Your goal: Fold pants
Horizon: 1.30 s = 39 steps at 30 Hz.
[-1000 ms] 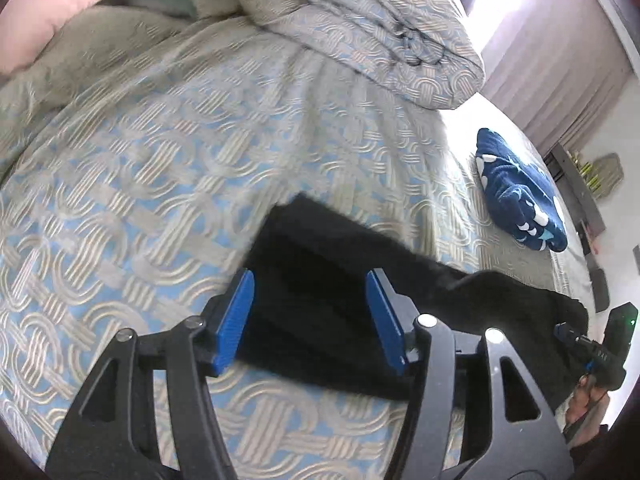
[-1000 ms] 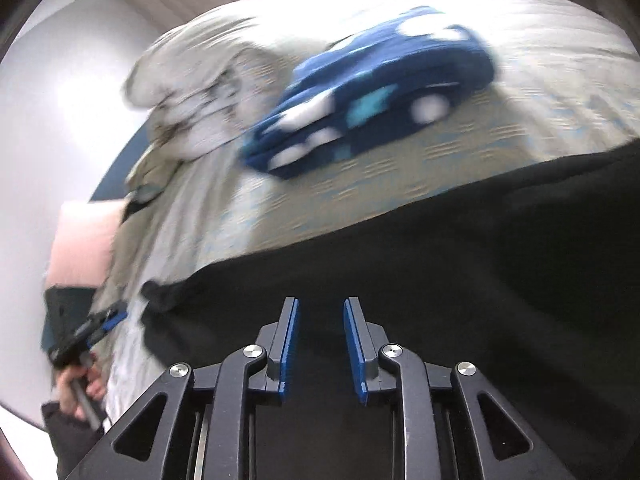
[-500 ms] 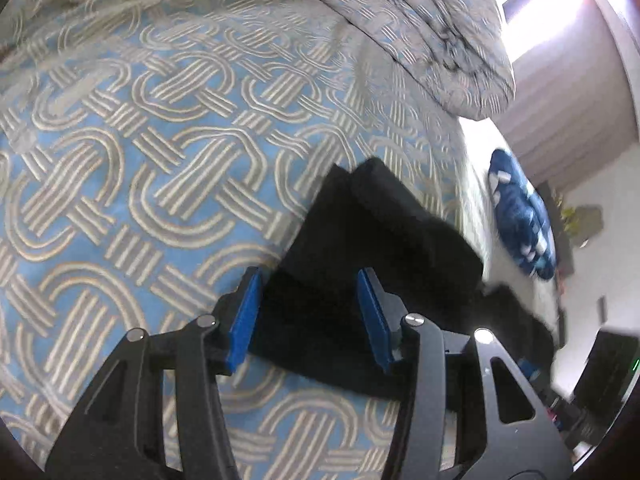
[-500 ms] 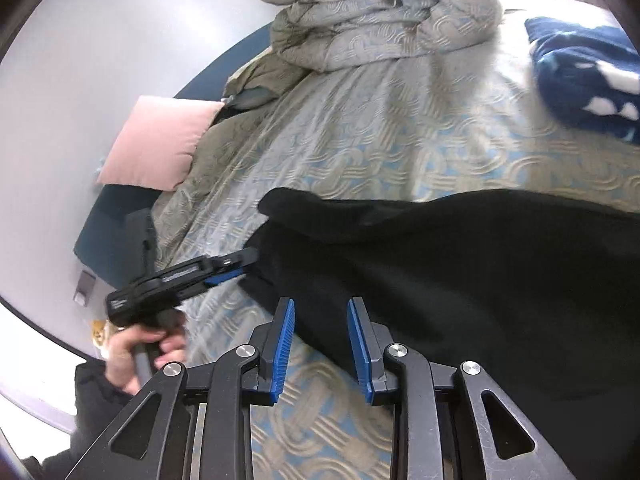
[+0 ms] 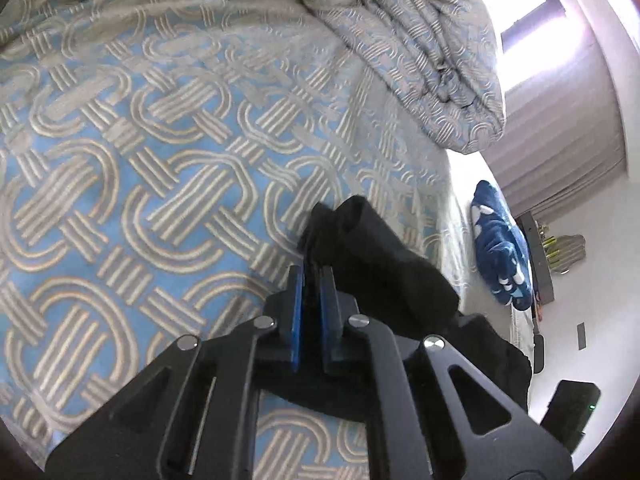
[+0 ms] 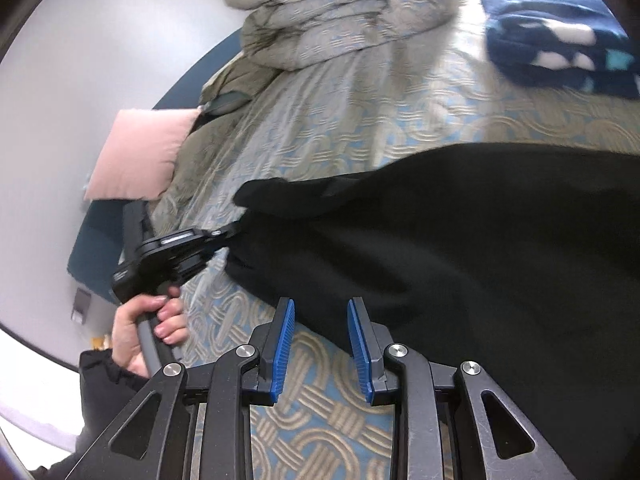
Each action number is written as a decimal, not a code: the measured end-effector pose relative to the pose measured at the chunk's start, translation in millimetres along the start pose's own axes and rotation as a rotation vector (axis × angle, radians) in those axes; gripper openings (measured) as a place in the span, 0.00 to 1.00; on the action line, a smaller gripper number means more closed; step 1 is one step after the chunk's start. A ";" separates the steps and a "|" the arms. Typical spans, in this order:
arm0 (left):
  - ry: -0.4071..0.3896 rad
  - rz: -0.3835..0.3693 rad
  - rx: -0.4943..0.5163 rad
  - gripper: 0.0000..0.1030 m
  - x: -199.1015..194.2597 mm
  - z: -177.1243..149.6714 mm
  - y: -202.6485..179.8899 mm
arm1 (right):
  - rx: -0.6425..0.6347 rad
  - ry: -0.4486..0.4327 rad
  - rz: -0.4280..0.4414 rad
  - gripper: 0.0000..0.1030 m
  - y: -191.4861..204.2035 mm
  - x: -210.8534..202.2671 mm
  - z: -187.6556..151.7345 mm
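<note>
**What You Can't See Well**

The black pants (image 6: 460,248) run off the right and bottom edges of the right wrist picture. The dark blue blanket (image 6: 560,48) at the upper right is blurry and cut off. At the lower left, the sleeve (image 6: 100,384) leaves the frame.

2 close wrist views (facing across) share the bedspread (image 5: 160,160).

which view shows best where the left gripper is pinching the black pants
The left wrist view: the left gripper is shut on an edge fold of the black fabric pants, seen close up. The right wrist view shows that gripper small and side-on at the pants' corner.
</note>
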<state>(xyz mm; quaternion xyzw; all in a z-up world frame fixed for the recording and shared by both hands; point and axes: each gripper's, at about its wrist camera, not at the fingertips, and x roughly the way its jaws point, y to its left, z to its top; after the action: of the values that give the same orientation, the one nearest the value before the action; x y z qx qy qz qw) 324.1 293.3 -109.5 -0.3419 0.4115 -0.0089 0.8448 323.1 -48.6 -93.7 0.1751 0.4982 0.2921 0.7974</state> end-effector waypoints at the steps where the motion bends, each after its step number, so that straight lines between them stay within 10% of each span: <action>1: -0.002 0.004 0.013 0.08 -5.6 0.3 -3.1 | 0.012 -0.001 0.003 0.27 -4.2 -1.9 -0.9; 11: 0.018 0.050 0.070 0.07 -37.1 6.2 -12.9 | 0.080 0.000 0.015 0.33 -22.1 -0.2 -3.8; 14: 0.064 0.007 0.004 0.43 -30.4 -7.2 -0.5 | 0.095 0.005 0.037 0.35 -22.1 6.3 -6.5; 17: 0.098 -0.022 -0.041 0.47 -19.6 -17.4 5.9 | 0.100 0.015 0.050 0.37 -18.8 14.3 -8.6; 26: 0.143 -0.112 -0.169 0.47 12.9 -14.9 12.5 | 0.471 0.046 0.498 0.44 3.7 83.9 -16.5; 29: 0.152 -0.106 -0.166 0.39 23.4 -14.2 11.2 | 0.532 0.039 0.510 0.45 15.5 106.6 -17.4; 32: 0.156 -0.101 -0.151 0.03 31.1 -13.1 9.7 | 0.561 0.012 0.455 0.45 25.5 120.0 -17.2; 39: 0.097 -0.153 -0.140 0.03 15.6 -12.7 5.9 | 0.719 -0.059 0.390 0.45 26.4 137.0 -36.0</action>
<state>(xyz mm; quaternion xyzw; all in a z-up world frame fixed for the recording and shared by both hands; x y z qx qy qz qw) 323.9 285.9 -129.1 -0.4297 0.4243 -0.0613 0.7947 328.7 58.9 -189.4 0.5419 0.5031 0.2399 0.6290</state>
